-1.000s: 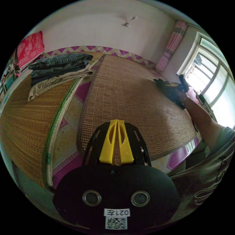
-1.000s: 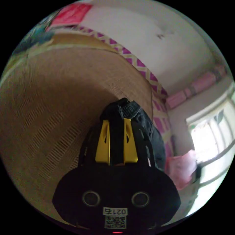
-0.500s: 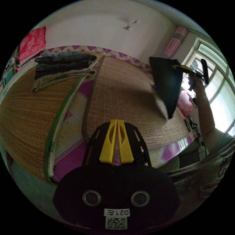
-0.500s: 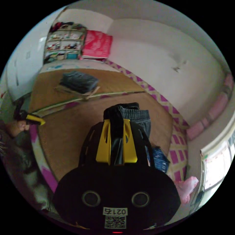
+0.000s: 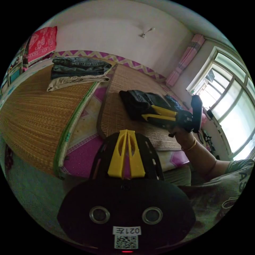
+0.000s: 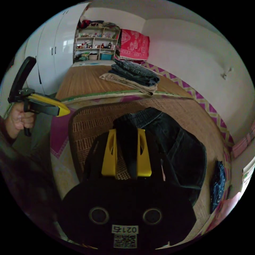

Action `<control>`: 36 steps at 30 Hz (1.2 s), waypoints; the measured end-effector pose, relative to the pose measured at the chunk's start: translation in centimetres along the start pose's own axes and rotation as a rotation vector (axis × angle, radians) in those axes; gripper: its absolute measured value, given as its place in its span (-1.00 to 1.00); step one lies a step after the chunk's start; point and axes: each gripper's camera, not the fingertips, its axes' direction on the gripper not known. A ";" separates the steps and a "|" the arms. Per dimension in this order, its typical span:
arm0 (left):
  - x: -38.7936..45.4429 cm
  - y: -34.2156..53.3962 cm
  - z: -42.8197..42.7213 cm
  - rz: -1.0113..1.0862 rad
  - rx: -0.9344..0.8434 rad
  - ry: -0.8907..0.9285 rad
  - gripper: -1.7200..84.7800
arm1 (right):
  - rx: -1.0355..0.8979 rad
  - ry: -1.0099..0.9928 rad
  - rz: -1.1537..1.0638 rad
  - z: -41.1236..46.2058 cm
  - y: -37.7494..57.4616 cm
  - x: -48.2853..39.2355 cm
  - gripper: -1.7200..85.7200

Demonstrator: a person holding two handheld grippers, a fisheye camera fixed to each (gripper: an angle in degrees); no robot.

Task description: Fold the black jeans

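Black jeans (image 6: 172, 138) are lying bunched on the woven straw mat (image 6: 90, 119), and my right gripper (image 6: 127, 152) is pinching a fold of their dark fabric between both yellow jaws. My left gripper (image 5: 127, 152) is hovering off the mat's near edge, jaws pressed together on nothing, while folded clothes (image 5: 78, 70) are sitting stacked on the farther mat.

White walls (image 5: 106, 32), bright window (image 5: 228, 87), pink curtain (image 5: 186, 59), woven mats (image 5: 29, 106), cluttered shelves (image 6: 93, 43), white wardrobe (image 6: 50, 55).
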 end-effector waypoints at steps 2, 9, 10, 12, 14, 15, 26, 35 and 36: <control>0.3 1.0 0.2 -0.010 0.008 0.026 -0.98 | -0.009 0.041 -0.025 -0.3 1.2 0.4 -0.75; 1.0 3.5 1.5 -0.025 -0.006 0.037 -0.98 | 0.282 -0.479 0.589 -5.1 8.4 16.3 -0.84; 1.1 3.7 1.9 -0.026 -0.009 0.038 -0.98 | 0.359 -0.511 0.676 -7.2 10.4 19.6 -0.84; 1.4 4.0 2.5 -0.016 -0.014 0.039 -0.98 | 0.458 -0.469 0.756 -11.8 13.5 24.2 -0.84; 2.1 4.2 3.5 0.002 -0.018 0.038 -0.98 | 0.595 -0.375 0.858 -19.1 19.3 30.1 -0.84; 2.2 4.3 3.9 0.005 -0.021 0.039 -0.98 | 0.627 -0.354 0.884 -20.9 21.0 31.5 -0.84; 7.9 3.4 12.0 0.136 -0.071 0.133 -0.98 | 0.286 -0.122 1.474 -26.1 55.0 47.7 -0.79; 20.6 -0.6 20.3 0.525 -0.030 0.172 -0.89 | 0.370 0.034 0.996 -28.2 47.5 38.9 -0.90; 21.7 -0.9 21.2 0.557 -0.032 0.176 -0.86 | 0.346 0.014 0.960 -27.5 46.3 38.1 -0.89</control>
